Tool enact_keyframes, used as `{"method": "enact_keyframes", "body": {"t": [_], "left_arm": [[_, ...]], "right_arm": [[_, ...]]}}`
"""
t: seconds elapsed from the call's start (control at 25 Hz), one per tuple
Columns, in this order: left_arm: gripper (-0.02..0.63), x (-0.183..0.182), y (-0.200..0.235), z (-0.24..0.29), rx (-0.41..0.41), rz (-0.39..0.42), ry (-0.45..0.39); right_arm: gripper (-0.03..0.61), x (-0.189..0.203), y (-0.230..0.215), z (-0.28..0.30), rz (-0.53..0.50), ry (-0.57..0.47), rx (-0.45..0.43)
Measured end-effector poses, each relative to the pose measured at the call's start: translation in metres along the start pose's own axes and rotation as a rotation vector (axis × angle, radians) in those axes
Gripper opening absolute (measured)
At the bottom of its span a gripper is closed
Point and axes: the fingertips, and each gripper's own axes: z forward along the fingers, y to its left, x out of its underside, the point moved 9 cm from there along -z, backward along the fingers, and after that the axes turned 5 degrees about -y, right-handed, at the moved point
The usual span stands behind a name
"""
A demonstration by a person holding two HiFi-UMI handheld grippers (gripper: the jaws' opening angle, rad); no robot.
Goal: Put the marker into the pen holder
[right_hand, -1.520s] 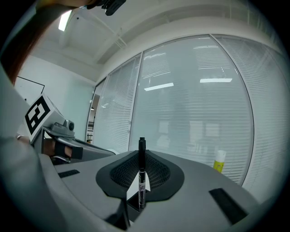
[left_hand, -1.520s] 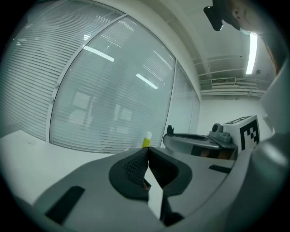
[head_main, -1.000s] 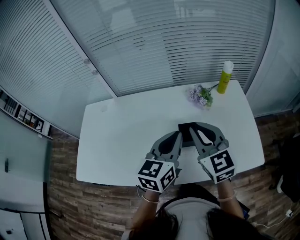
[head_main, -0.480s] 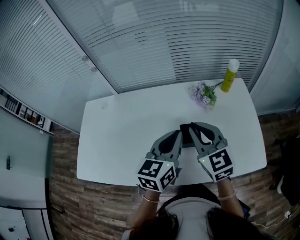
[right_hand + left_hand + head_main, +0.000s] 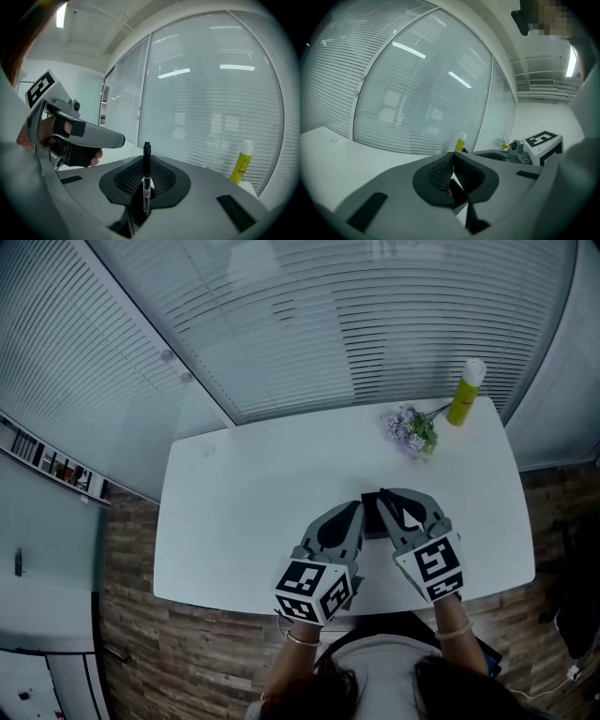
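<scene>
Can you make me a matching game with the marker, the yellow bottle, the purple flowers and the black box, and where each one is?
Things:
1. thin black marker
2. yellow plastic bottle with a white cap
3. small bunch of purple flowers
4. black box-shaped pen holder

Places:
A. lying on the white table, just beside the bottle
B. on the table between the left gripper and the right gripper
C. held upright in the shut right gripper
D. standing at the table's far right corner

Pairs: 1-C, 2-D, 3-A, 4-B.
</scene>
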Motion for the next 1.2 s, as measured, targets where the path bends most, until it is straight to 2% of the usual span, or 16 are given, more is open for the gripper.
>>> {"method": "enact_keyframes", "body": {"t": [0.52, 1.2], "left_arm": [[0.02, 0.003, 0.012, 0.008, -0.036, -0.024, 0.007], [0.02, 0.008, 0.023, 0.02, -0.036, -0.046, 0.021]], "right_arm": [[0.063, 0.017, -0.002, 0.022, 0.012, 0.106, -0.076], [0.063, 0.035, -0.001, 0.043, -0.006, 0.254, -0.123]]}}
